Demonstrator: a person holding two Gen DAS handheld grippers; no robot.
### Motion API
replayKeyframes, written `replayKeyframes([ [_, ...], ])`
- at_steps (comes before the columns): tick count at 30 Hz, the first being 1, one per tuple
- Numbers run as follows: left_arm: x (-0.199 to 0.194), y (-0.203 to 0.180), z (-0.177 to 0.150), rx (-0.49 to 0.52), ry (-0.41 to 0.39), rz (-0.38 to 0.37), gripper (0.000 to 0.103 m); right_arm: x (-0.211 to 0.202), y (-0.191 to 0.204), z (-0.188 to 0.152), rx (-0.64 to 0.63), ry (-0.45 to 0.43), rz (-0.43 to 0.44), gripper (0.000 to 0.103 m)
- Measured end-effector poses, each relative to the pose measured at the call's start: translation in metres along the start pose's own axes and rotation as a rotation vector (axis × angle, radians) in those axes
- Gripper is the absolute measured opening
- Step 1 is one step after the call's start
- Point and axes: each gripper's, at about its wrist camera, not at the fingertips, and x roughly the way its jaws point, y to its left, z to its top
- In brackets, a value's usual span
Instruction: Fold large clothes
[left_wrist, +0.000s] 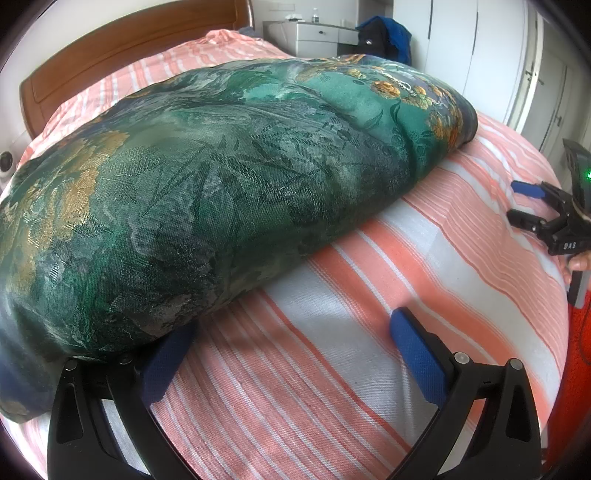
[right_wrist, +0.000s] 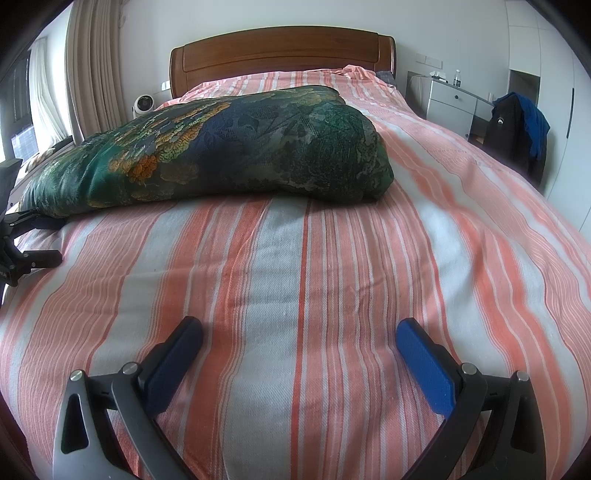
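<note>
Folded green floral brocade quilt (right_wrist: 207, 147) on coral-striped bed (right_wrist: 295, 277); left tool (left_wrist: 291, 343) apart beside it; right tool (right_wrist: 299, 339) apart, empty.

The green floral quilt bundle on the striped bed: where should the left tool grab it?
Grip the near lower edge of the green floral brocade quilt where it overhangs the open left tool, coming in low from the bed's foot; its rounded top offers no pinchable fold.

Folded quilt (right_wrist: 221, 147) on bed (right_wrist: 332, 277)
</note>
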Motion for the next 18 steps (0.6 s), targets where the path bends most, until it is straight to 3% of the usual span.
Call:
replayKeyframes([
  [18,0.0009,-0.0011,0.0009,0.0,0.0,0.0,0.103,0.0002,0.0003,-0.0001,-0.001,0.0,0.0,0.103],
])
